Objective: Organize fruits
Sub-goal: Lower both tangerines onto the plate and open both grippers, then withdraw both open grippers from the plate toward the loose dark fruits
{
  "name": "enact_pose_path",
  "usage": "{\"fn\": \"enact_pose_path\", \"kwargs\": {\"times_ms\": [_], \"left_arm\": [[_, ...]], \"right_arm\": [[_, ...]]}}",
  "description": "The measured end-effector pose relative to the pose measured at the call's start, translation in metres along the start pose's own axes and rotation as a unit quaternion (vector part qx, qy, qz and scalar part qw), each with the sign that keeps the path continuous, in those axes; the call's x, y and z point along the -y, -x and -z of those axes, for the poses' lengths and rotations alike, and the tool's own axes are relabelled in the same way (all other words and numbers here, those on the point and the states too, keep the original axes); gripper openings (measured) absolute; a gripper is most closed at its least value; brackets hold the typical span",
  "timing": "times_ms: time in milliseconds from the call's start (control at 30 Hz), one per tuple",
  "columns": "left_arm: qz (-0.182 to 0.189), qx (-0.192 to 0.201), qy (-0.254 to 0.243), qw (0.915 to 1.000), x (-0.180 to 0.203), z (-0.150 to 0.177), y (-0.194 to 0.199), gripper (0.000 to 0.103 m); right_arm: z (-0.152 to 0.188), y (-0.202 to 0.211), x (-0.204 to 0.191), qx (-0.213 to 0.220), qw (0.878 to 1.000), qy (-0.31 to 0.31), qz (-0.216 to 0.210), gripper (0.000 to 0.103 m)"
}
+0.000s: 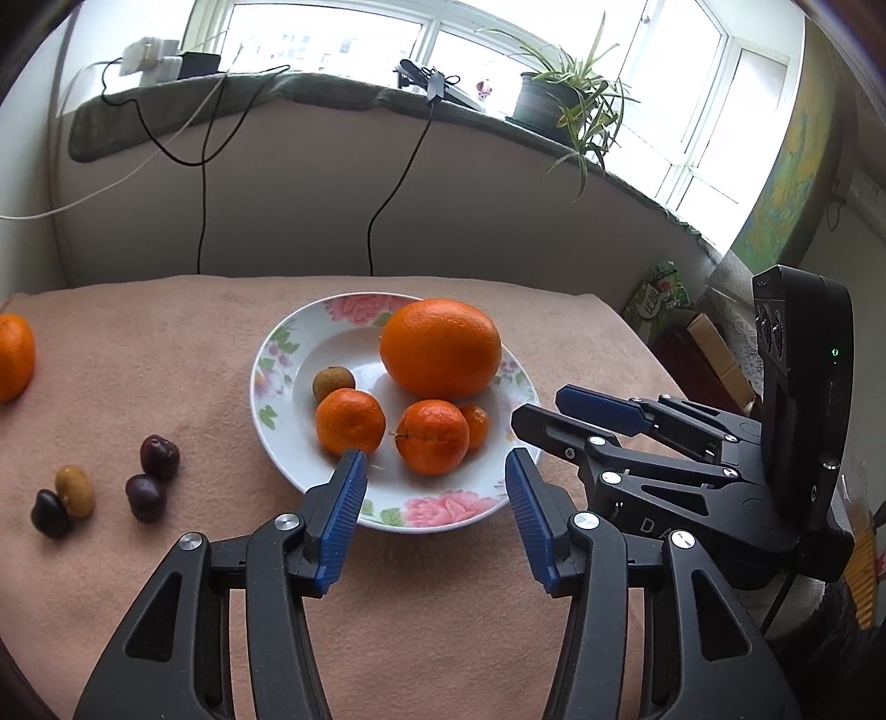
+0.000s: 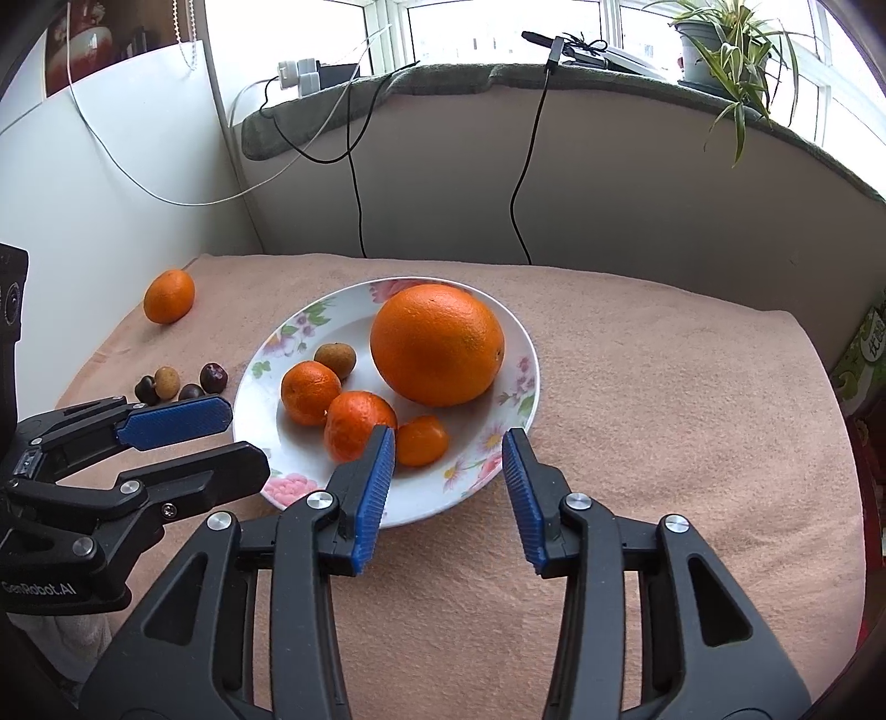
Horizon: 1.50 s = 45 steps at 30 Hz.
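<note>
A floral white plate (image 1: 277, 443) (image 2: 249, 421) holds a big orange (image 1: 440, 346) (image 2: 436, 343), three small mandarins (image 1: 350, 422) (image 2: 310, 392) and a brown longan (image 1: 333, 384) (image 2: 335, 359). My left gripper (image 1: 437, 471) is open and empty over the plate's near rim. My right gripper (image 2: 448, 443) is open and empty over the plate's near right rim; it also shows in the left wrist view (image 1: 540, 410). On the cloth left of the plate lie dark cherries (image 1: 159, 457) (image 2: 213, 378), a longan (image 1: 75, 490) (image 2: 166, 382) and one mandarin (image 1: 14, 357) (image 2: 169, 296).
The table is covered with a pink cloth (image 1: 166, 343) (image 2: 664, 415). A wall with hanging cables (image 1: 387, 194) stands behind it. A windowsill above carries a potted plant (image 1: 559, 99) (image 2: 720, 50). Boxes (image 1: 714, 343) stand off the table's right edge.
</note>
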<state>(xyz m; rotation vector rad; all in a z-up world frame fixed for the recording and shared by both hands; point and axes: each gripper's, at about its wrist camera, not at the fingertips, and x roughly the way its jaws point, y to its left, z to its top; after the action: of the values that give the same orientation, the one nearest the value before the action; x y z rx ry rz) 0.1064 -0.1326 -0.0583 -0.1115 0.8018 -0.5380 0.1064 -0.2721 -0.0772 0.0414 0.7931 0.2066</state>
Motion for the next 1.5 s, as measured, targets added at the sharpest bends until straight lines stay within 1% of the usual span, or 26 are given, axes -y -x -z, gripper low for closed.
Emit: {"fn": "enact_pose_path", "kwargs": {"times_ms": [33, 67, 100, 167, 233, 300, 367, 467, 1033, 1233, 1500], "left_arm": [[0.0, 0.001, 0.0, 1.0, 0.0, 0.0, 0.0, 0.056], [0.0, 0.001, 0.0, 1.0, 0.0, 0.0, 0.001, 0.058], [-0.001, 0.002, -0.001, 1.0, 0.001, 0.0, 0.001, 0.059], [-0.004, 0.005, -0.001, 1.0, 0.0, 0.0, 0.003, 0.068], [-0.007, 0.008, -0.001, 0.9999, 0.0, 0.0, 0.005, 0.07], [-0.01, 0.009, -0.002, 0.9999, 0.0, -0.001, 0.006, 0.072], [-0.017, 0.013, -0.003, 0.9998, -0.001, -0.001, 0.008, 0.076], [-0.025, 0.018, -0.001, 0.9995, -0.003, -0.001, 0.011, 0.079], [-0.042, 0.041, 0.008, 0.9982, -0.022, 0.0, 0.032, 0.079], [-0.052, 0.049, 0.02, 0.9973, -0.039, 0.002, 0.041, 0.079], [-0.07, 0.061, 0.041, 0.9949, -0.07, 0.008, 0.059, 0.079]], "right_arm": [[0.0, 0.001, 0.0, 0.004, 1.0, 0.0, 0.004, 0.065], [0.001, 0.003, 0.0, 0.01, 1.0, 0.0, 0.007, 0.075], [0.001, 0.005, 0.0, 0.013, 1.0, 0.001, 0.009, 0.076], [0.0, 0.007, 0.0, 0.016, 1.0, 0.001, 0.009, 0.078], [-0.001, 0.009, 0.0, 0.018, 1.0, 0.001, 0.011, 0.081], [-0.002, 0.01, -0.001, 0.018, 1.0, 0.002, 0.01, 0.081], [-0.003, 0.01, -0.002, 0.018, 1.0, 0.002, 0.011, 0.081], [-0.003, 0.01, -0.003, 0.016, 1.0, 0.0, 0.008, 0.081], [-0.012, 0.013, -0.023, 0.019, 1.0, 0.016, -0.008, 0.081], [-0.019, 0.01, -0.04, 0.02, 0.999, 0.032, -0.017, 0.081], [-0.03, 0.002, -0.069, 0.022, 0.997, 0.06, -0.036, 0.081]]}}
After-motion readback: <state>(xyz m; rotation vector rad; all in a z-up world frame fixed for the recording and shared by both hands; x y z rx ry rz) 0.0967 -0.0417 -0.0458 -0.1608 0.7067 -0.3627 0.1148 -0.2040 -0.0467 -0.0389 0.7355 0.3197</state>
